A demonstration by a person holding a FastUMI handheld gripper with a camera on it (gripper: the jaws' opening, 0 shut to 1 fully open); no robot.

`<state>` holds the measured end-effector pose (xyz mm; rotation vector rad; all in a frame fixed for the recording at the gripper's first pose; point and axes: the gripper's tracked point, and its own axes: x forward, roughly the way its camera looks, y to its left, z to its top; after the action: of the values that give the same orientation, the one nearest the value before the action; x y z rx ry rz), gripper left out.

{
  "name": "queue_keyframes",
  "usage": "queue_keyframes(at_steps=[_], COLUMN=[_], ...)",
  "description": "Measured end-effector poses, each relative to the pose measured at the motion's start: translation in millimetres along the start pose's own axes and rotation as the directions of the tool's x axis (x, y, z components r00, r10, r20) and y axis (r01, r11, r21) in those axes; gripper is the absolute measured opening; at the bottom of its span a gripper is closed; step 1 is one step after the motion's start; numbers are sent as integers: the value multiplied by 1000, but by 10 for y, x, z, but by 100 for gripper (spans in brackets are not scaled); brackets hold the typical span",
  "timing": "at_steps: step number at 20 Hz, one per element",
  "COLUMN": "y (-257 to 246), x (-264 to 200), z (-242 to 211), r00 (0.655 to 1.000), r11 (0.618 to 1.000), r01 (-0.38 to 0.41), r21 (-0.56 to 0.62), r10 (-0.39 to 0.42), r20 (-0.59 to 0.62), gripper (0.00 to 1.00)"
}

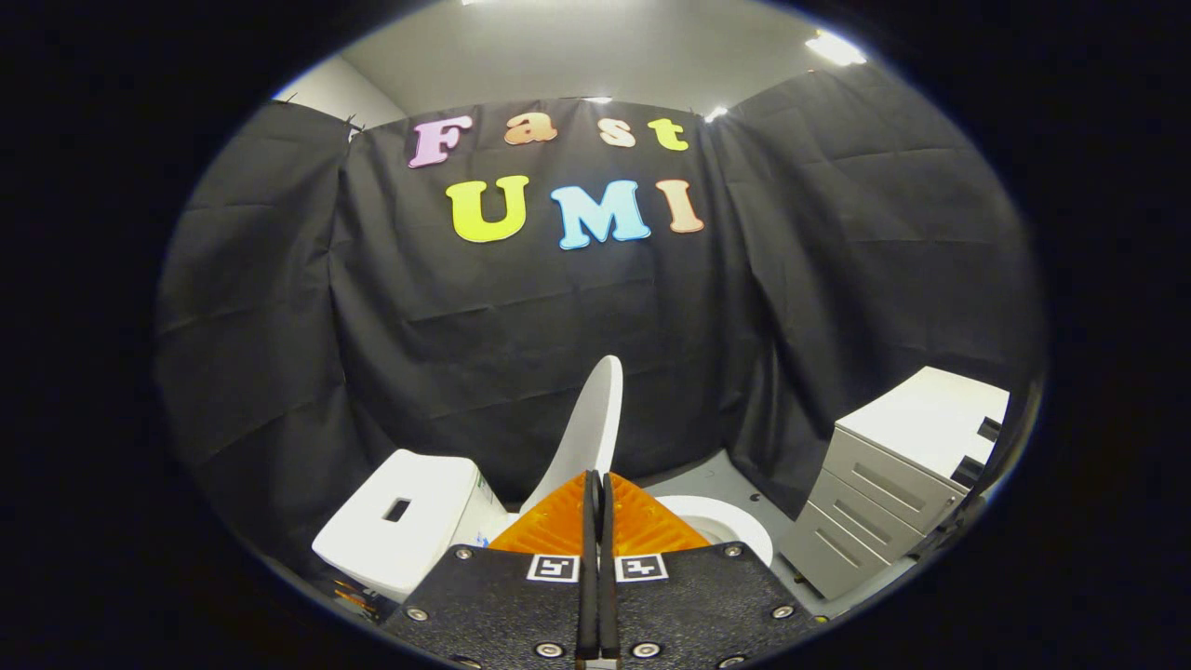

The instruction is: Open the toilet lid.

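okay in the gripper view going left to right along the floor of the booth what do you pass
Toilet tank → raised toilet lid, standing just beyond the closed gripper → toilet seat → grey drawer cabinet.

The hand-held gripper points forward and slightly downward, its two fingers pressed flat against each other with no gap visible between them. Nothing is clamped between the fingers.
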<state>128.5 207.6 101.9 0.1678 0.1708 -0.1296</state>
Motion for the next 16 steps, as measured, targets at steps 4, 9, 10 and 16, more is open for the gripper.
queue_keyframes(at_steps=[4,9,10,16], y=[326,776,866,1385], x=[-17,-72,-99,-175], z=[92,150,150,135], r00=[999,995,994,986], r11=[999,987,985,977], r01=[-25,-56,-62,-134], r21=[-48,-149,-160,-165], r10=[27,67,75,147], r20=[35,70,74,71], gripper=[0,0,0,0])
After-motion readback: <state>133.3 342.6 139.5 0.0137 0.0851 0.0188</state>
